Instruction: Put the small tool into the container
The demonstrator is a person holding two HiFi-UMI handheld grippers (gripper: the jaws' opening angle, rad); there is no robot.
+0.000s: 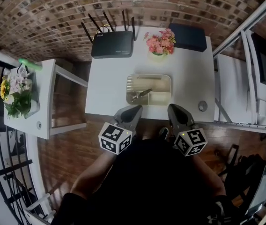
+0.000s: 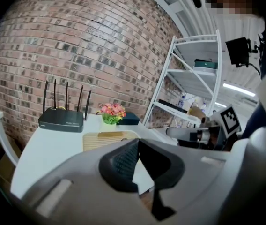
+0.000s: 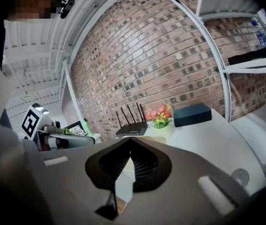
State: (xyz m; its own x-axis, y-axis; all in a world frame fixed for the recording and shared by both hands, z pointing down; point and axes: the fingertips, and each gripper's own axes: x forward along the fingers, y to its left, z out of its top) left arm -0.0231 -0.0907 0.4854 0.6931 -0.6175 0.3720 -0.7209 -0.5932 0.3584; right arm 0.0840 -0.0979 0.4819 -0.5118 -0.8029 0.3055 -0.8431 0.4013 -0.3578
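Observation:
A beige tray container (image 1: 149,76) lies on the white table (image 1: 105,88). The small metallic tool (image 1: 140,95) rests slanted in the tray's near-left compartment. My left gripper (image 1: 135,108) hovers at the table's near edge just in front of the tray, jaws shut with nothing between them. My right gripper (image 1: 174,107) is beside it, also shut and empty. In the left gripper view the shut left gripper (image 2: 137,142) points toward the tray (image 2: 106,139), with the right gripper (image 2: 194,134) off to its right. The right gripper view shows its own gripper (image 3: 130,139) closed tip to tip.
At the table's far side stand a black router (image 1: 113,43), a pot of pink flowers (image 1: 160,43) and a dark blue box (image 1: 188,36). A small round metal piece (image 1: 203,106) lies near the right front corner. A side table with flowers (image 1: 16,90) stands at the left, white shelving (image 1: 245,78) at the right.

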